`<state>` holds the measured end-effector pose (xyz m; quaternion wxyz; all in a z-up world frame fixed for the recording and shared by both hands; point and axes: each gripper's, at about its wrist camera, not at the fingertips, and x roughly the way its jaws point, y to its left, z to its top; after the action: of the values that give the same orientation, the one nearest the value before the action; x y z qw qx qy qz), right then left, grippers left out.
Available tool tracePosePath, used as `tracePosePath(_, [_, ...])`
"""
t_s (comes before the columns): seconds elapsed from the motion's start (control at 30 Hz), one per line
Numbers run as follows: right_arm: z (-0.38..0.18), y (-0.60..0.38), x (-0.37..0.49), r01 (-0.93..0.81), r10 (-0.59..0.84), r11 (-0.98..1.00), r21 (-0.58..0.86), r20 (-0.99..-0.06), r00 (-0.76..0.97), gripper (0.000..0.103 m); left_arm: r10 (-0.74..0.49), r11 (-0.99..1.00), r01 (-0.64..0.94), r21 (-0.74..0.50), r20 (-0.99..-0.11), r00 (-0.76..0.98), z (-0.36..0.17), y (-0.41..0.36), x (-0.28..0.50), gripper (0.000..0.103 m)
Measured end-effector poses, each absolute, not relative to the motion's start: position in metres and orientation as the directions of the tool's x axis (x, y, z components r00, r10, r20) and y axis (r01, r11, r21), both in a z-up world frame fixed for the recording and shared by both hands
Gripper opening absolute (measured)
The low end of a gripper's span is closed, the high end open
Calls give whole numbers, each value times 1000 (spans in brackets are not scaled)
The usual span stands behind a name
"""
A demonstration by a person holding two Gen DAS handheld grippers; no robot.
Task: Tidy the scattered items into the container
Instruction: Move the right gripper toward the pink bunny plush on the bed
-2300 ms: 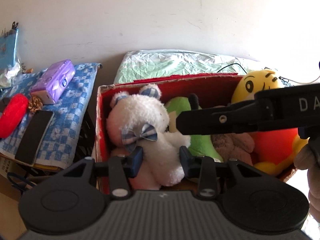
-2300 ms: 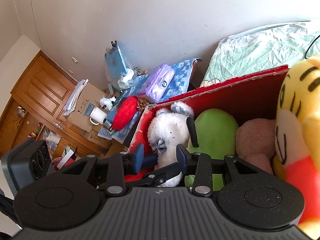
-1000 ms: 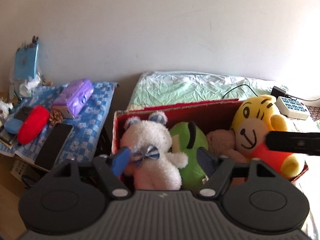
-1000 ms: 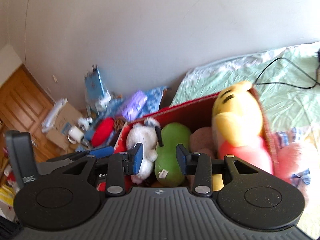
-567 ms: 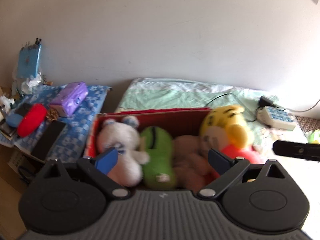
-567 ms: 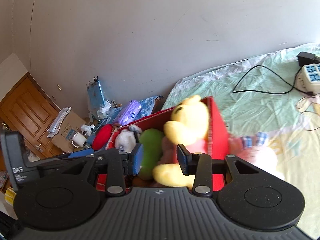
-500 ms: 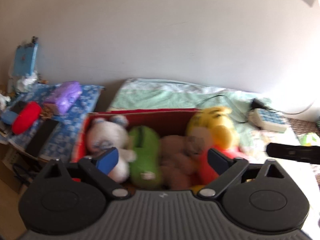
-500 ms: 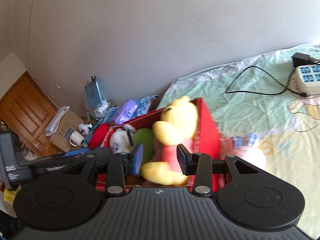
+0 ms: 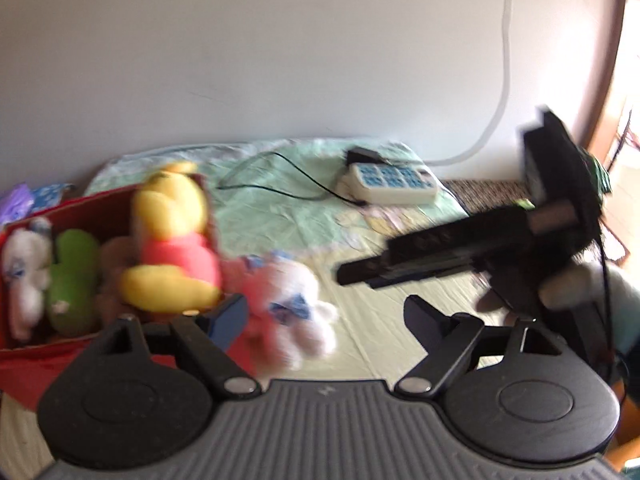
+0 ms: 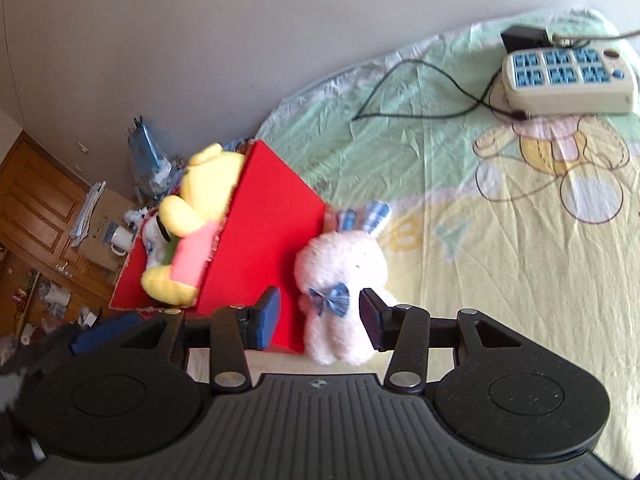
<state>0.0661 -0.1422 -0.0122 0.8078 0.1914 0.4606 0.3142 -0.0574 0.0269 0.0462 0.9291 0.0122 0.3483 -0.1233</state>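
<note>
A red box (image 10: 256,240) stands on the bed and holds a yellow bear (image 10: 200,200), a green plush (image 9: 70,276) and a white bear (image 9: 24,276). A pale pink bunny (image 10: 340,276) with a blue bow lies on the sheet right beside the box's wall; it also shows, blurred, in the left wrist view (image 9: 296,304). My right gripper (image 10: 320,316) is open, its fingers on either side of the bunny's body, not closed on it. My left gripper (image 9: 326,316) is open wide and empty, above the sheet right of the bunny. The right gripper also shows from the side in the left wrist view (image 9: 440,248).
A white power strip (image 10: 568,76) with a black cable (image 10: 400,92) lies on the green and yellow sheet (image 10: 500,240) at the far end. Left of the bed are a cluttered side table (image 10: 148,160) and a wooden cabinet (image 10: 36,208).
Both grippers swung right, away from over the box toward the bunny. The right gripper opened and now straddles the bunny. The left gripper opened wider.
</note>
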Motion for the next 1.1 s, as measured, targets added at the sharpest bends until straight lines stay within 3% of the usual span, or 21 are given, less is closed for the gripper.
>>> tracePosePath(0.17, [-34, -148, 87, -347, 716, 696, 628, -642, 275, 48, -130, 976, 213, 34, -697, 705, 5, -3, -39, 82])
tracePosePath(0.43, [-61, -130, 117, -408, 753, 631, 660, -647, 119, 52, -71, 987, 155, 47, -737, 672, -42, -12, -18, 84])
tracePosePath(0.77, [-89, -106, 130, -454, 748, 607, 652, -662, 50, 50, 19, 996, 53, 69, -772, 635, -67, 3, -2, 85])
tracePosePath(0.83, [-91, -110, 132, -440, 750, 612, 657, -659, 59, 37, 23, 997, 49, 67, -789, 613, -72, 6, 3, 79])
tracePosePath(0.93, [-92, -121, 130, -416, 767, 602, 682, -638, 65, 27, 8, 996, 61, 57, -798, 603, -73, 5, 6, 77])
tracePosePath(1.1, [-87, -142, 117, -408, 766, 615, 675, -635, 103, 20, -50, 988, 145, 46, -801, 597, -69, -13, 3, 77])
